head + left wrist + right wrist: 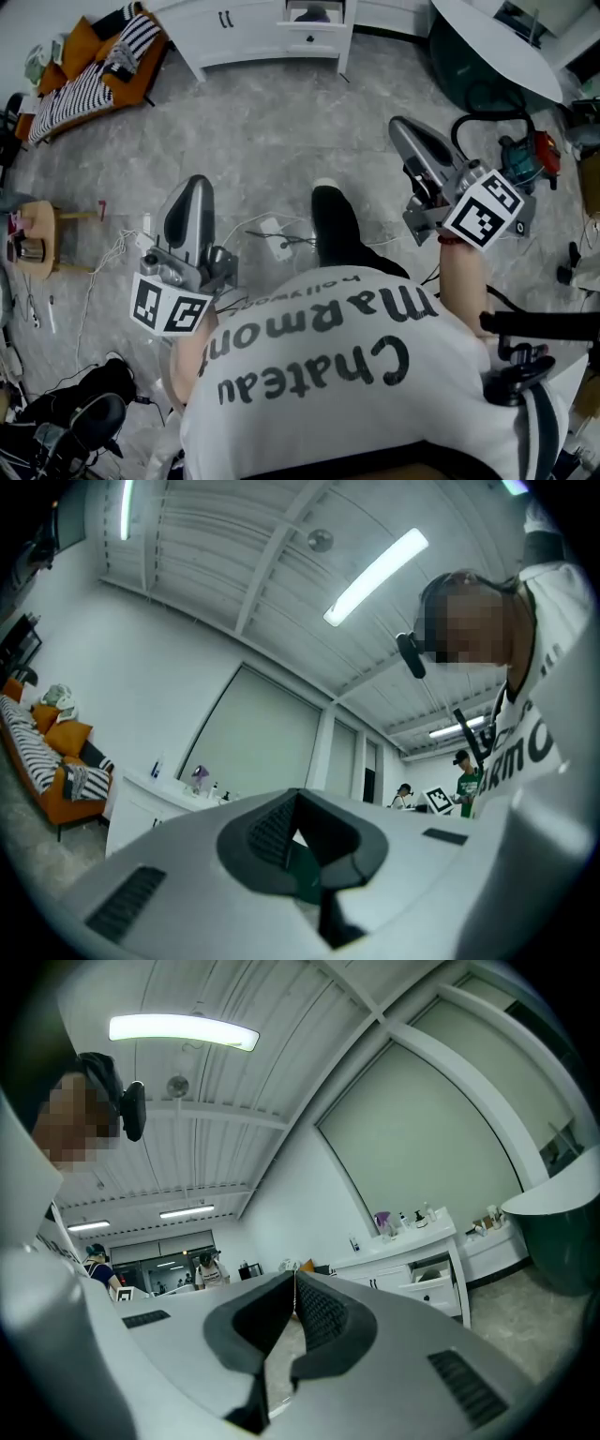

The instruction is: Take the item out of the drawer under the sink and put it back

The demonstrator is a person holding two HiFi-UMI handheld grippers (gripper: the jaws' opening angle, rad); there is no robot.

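The white sink cabinet (272, 33) stands far across the floor. One of its drawers (317, 13) is pulled open with a dark item inside, too small to make out. In the right gripper view the same open drawer (433, 1275) shows under a counter with bottles. My left gripper (198, 182) is held low at my left side, jaws shut and empty. My right gripper (399, 123) is raised at my right, also shut with nothing in it. Both gripper views look upward at the ceiling, with the left gripper (298, 795) and the right gripper (295, 1275) closed at their tips.
An orange sofa (94, 66) with striped cushions sits at the far left, with a small wooden stool (37, 239) closer in. Cables (272, 234) lie on the floor by my shoe (333, 225). A power tool (520, 155) and a dark round tub (487, 56) are at the right.
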